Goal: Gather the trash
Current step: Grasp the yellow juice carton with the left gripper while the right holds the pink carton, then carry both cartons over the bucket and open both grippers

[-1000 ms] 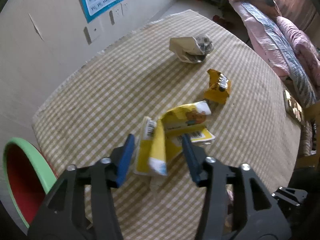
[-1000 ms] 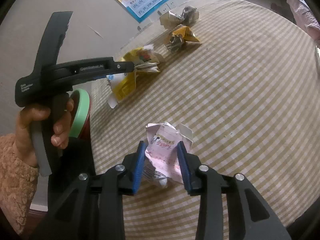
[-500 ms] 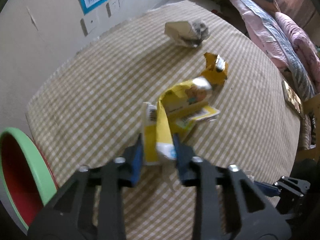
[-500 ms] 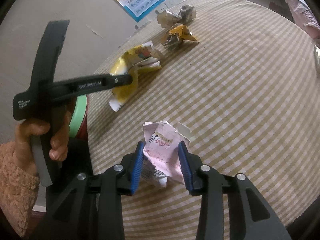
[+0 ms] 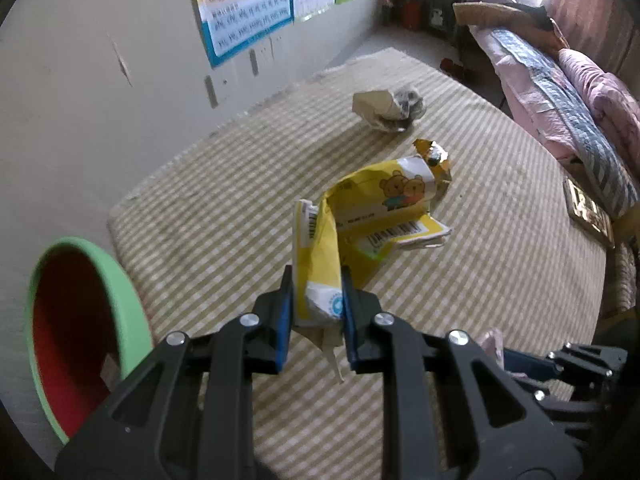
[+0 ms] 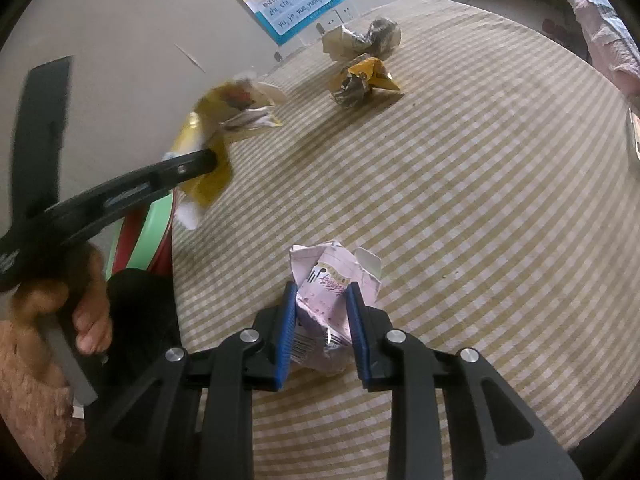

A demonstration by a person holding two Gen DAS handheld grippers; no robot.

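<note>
My left gripper (image 5: 316,292) is shut on a crumpled yellow wrapper (image 5: 372,208) with cartoon bears and holds it lifted above the checked tablecloth (image 5: 224,208). The right wrist view shows that wrapper (image 6: 216,128) hanging from the left gripper near the table's left edge. My right gripper (image 6: 322,308) is shut on a crumpled pink and white carton (image 6: 332,280) resting on the cloth. A green-rimmed red bin (image 5: 76,320) stands below the table's left side.
A small yellow foil wrapper (image 6: 360,76) and a beige and grey crumpled packet (image 6: 360,36) lie at the far side of the table. A bed with pink bedding (image 5: 568,80) is at the right. A poster (image 5: 244,4) hangs on the wall.
My left gripper closed on the yellow wrapper and lifted it off the cloth toward the left. My right gripper stayed shut on the pink carton.
</note>
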